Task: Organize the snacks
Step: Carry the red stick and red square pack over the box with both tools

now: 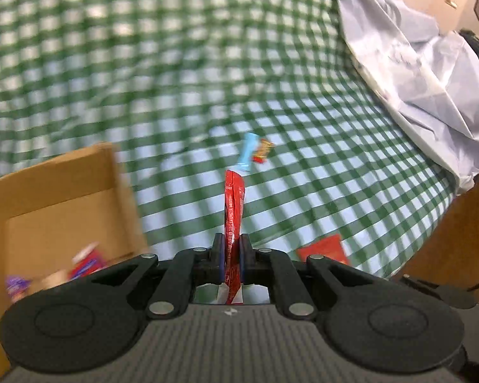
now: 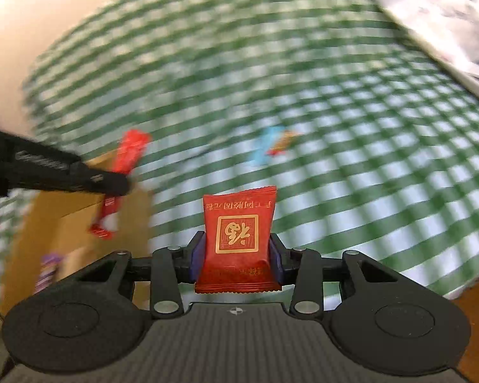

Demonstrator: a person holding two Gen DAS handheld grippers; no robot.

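The left hand-held gripper [image 1: 231, 253] is clamped on a thin red snack packet [image 1: 234, 210], edge-on. The right hand-held gripper [image 2: 238, 250] pinches a square red sachet [image 2: 238, 239]. Beyond, above the checked worktop [image 1: 319, 166], a cardboard box [image 1: 64, 191] holds blurred, probably wrapped, snacks.

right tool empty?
No, the right tool is clamped on a red square snack packet with gold print.
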